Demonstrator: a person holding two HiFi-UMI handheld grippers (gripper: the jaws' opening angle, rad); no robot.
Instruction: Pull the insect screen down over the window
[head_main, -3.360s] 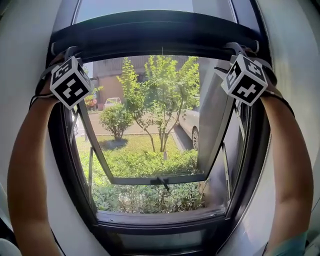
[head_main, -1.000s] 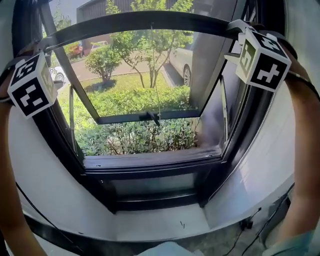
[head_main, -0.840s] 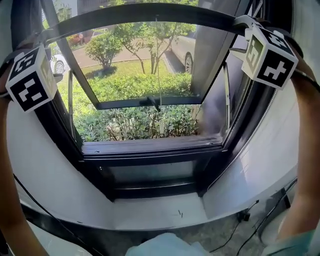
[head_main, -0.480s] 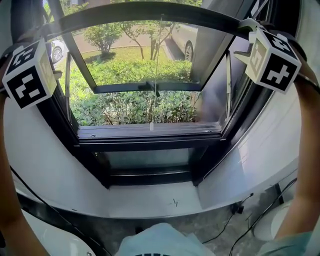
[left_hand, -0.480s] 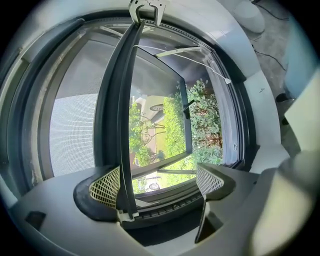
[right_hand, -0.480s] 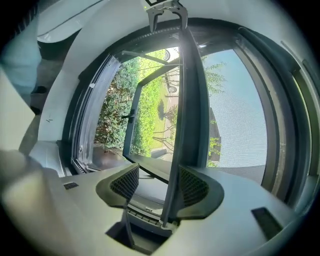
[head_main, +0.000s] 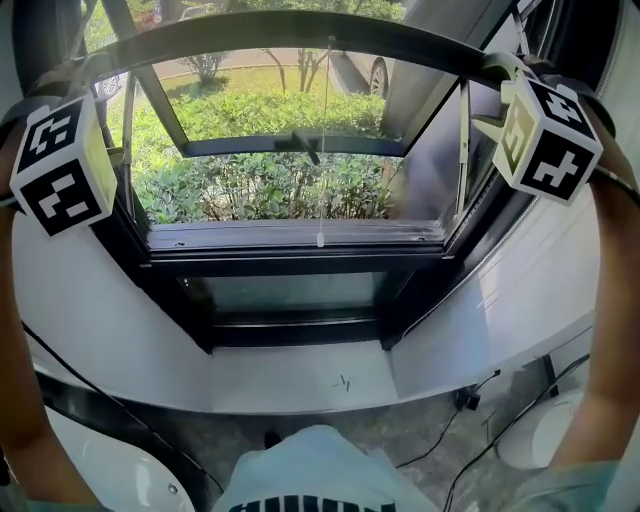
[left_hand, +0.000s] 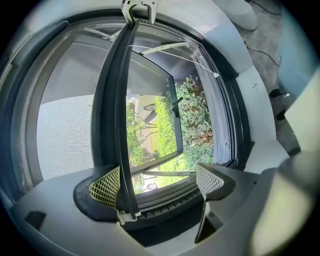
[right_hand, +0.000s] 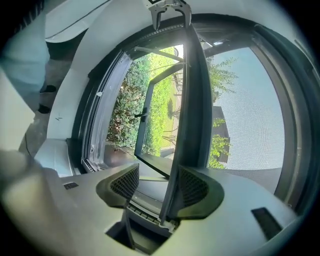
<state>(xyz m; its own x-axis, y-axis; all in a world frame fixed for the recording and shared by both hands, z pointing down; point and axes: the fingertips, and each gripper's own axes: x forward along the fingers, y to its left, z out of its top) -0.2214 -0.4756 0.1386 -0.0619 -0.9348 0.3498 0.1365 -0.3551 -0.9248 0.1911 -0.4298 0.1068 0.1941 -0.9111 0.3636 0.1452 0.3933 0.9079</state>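
Half-drawn at best, I'd judge: insect screen's bottom bar (head_main: 300, 28) sits well above window sill (head_main: 290, 235), mesh (left_hand: 65, 130) higher still. Step: pull-down w/ both grippers. Next needs even downward pull on both ends till bar meets sill. Left gripper (left_hand: 159, 182) & right gripper (right_hand: 159, 187): jaws wide apart, not clamped, bar lying vs one pad each.

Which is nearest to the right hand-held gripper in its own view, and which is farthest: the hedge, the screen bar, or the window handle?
1. Screen bar, between the jaws of the right hand-held gripper.
2. Window handle, left of the bar, out in the opening.
3. Hedge, outdoors, beyond the handle.
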